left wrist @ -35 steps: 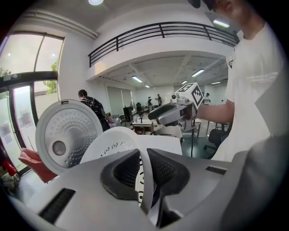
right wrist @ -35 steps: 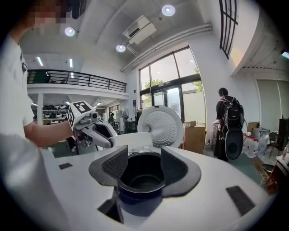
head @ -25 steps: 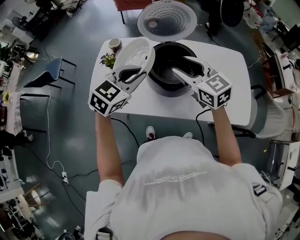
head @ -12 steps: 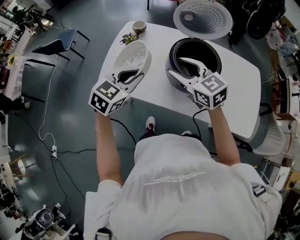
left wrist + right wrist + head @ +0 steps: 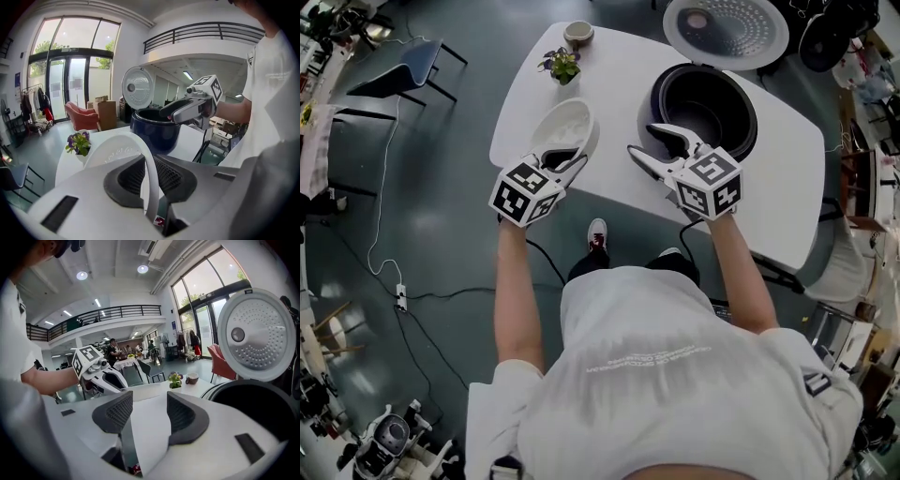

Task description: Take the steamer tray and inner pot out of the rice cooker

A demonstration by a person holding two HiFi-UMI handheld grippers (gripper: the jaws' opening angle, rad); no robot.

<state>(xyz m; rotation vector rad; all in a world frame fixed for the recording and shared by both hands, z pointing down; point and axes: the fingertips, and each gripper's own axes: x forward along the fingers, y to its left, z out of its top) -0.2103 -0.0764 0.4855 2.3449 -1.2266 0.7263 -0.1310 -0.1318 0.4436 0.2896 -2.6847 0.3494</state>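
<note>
- The left tool point(image 5: 562, 157) pinches the rim of the white steamer tray point(image 5: 564, 122). Over the last second it has carried the tray away from the rice cooker point(image 5: 748, 117) and down over the near left of the bench point(image 5: 619, 66), near the small plant point(image 5: 561, 64).
- The tray hangs tilted; I cannot tell if it touches the bench.
- The right tool point(image 5: 641, 139) is spread with nothing between its jaws. It has drawn back from the cooker's mouth to its near side.
- The inner pot point(image 5: 703, 98) looks to be still in the cooker, with the lid point(image 5: 727, 28) up. The tray step is nearly done and the pot comes next.
</note>
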